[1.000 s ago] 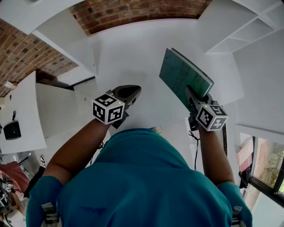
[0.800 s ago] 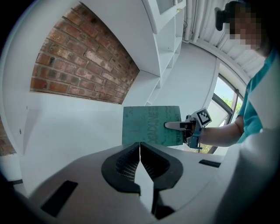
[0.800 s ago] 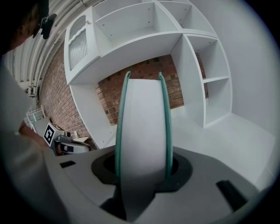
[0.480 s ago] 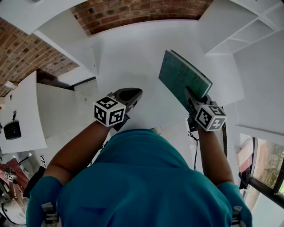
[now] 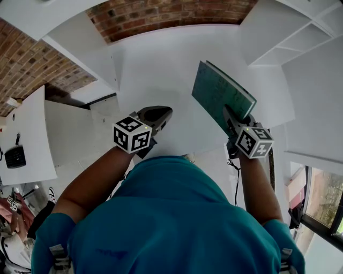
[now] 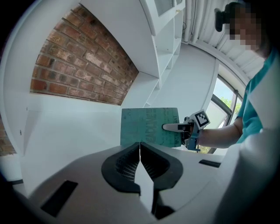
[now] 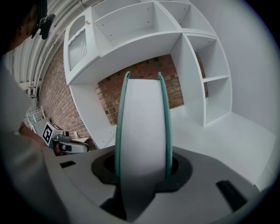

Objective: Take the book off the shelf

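Observation:
A green hardback book (image 5: pixel 221 93) stands out over the white shelf board, held at its lower corner by my right gripper (image 5: pixel 234 118), which is shut on it. Along the right gripper's jaws, the book (image 7: pixel 143 127) shows edge-on, white pages between two green covers, filling the gap between the pads. The left gripper view catches the same book (image 6: pixel 150 127) side-on with the right gripper (image 6: pixel 174 127) clamped over its cover. My left gripper (image 5: pixel 157 114) hovers over the board to the book's left, jaws shut with nothing between them (image 6: pixel 140 158).
A white shelf unit (image 7: pixel 131 30) with open compartments rises against a red brick wall (image 5: pixel 155 15). Upright white dividers (image 7: pixel 192 83) stand at the right. A white desk with a dark device (image 5: pixel 15 157) lies at the far left, and a window (image 5: pixel 321 203) at the lower right.
Almost nothing has moved: the book and right gripper have settled a touch lower, and the left gripper has edged slightly forward.

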The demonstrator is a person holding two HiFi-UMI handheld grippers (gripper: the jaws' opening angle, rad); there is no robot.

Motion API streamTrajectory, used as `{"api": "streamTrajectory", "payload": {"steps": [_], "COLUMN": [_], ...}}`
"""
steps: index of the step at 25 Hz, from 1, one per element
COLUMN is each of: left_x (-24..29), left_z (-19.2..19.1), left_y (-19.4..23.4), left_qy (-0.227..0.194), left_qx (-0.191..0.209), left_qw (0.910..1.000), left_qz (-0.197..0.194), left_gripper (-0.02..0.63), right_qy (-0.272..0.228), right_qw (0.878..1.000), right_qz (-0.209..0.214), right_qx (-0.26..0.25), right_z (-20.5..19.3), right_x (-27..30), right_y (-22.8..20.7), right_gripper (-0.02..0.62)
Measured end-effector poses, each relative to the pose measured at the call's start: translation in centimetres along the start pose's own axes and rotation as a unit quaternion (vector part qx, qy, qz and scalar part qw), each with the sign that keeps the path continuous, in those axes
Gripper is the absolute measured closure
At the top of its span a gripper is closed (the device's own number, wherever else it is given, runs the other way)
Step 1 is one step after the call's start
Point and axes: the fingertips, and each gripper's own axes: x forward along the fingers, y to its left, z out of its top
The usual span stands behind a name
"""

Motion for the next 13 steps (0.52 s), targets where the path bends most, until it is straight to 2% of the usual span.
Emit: {"api": "streamTrajectory", "payload": {"steps": [13], "left_x": [-0.7], "left_z": [-0.32], "left_y": [-0.54], "left_qy": [0.0], "left_qx": [0.0], "left_qw": [1.0], "left_qz": [0.0], "left_gripper": [0.591], "right_qy": [-0.005], "right_qw": [1.0], "right_qz": [-0.001], "right_qx": [-0.001], "right_z": [0.0], "right_x": [-0.71], "right_y": [0.28], "right_gripper": [0.425]}}
